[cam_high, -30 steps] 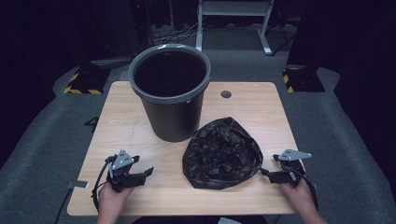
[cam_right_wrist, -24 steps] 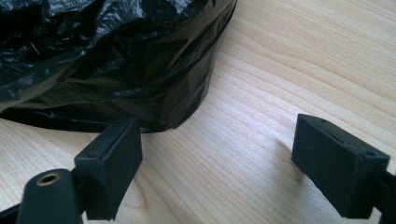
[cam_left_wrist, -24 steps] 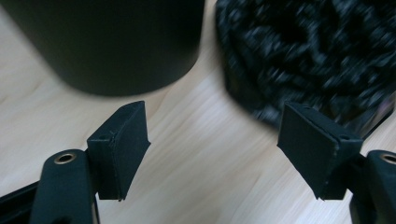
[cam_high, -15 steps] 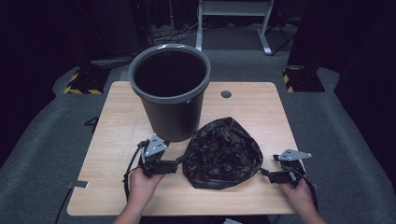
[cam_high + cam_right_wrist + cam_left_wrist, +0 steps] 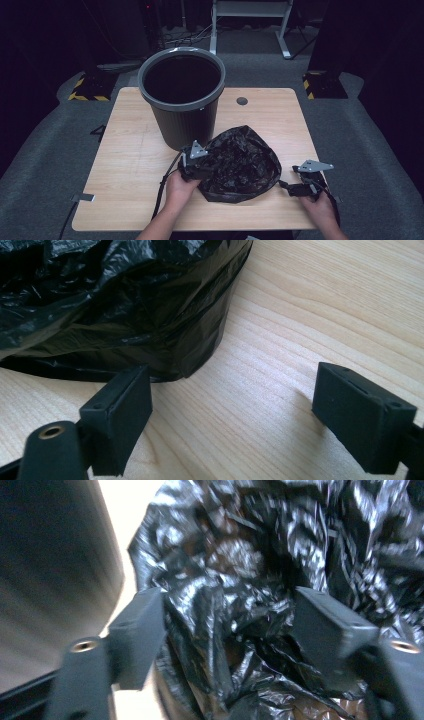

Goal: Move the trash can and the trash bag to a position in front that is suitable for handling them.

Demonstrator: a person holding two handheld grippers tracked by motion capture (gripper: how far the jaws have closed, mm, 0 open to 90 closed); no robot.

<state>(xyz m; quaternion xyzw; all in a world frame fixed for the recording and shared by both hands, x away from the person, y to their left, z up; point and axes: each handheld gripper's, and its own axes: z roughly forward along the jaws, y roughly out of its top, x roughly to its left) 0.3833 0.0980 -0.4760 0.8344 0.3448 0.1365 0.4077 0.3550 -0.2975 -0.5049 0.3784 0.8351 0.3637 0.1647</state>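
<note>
In the lower middle of the high view, your left gripper [image 5: 202, 167] now sits at the left edge of the crumpled, shiny black plastic bag [image 5: 242, 162]. A second ago this gripper was far off, near the lower left of the light wooden table [image 5: 130, 155]. It has slid across to the bag. Your right gripper [image 5: 295, 187] has stayed put at the lower right, just beside the bag's right edge.

The bag lies flat on the table, in front of the big round dark grey plastic bin [image 5: 182, 97]. The bin stands upright behind it, in the upper middle of the view, and it looks empty and dark inside.

In the left gripper view, the bag's folds [image 5: 235, 630] bunch up between the two black jaws. The jaws have just been closing a little, with the bag between them. They are far apart, though, and the picture is blurry, so you cannot yet tell if the pads press on the plastic. I judge they do not grip it yet.

In the right gripper view, the jaws stand wide open over bare wood. The bag's edge [image 5: 150, 340] is just past the left jaw, near it but not between the two.

This means you are about ready to grab the bag on its left side. Next, I think you need to squeeze shut on a fold there.
</note>
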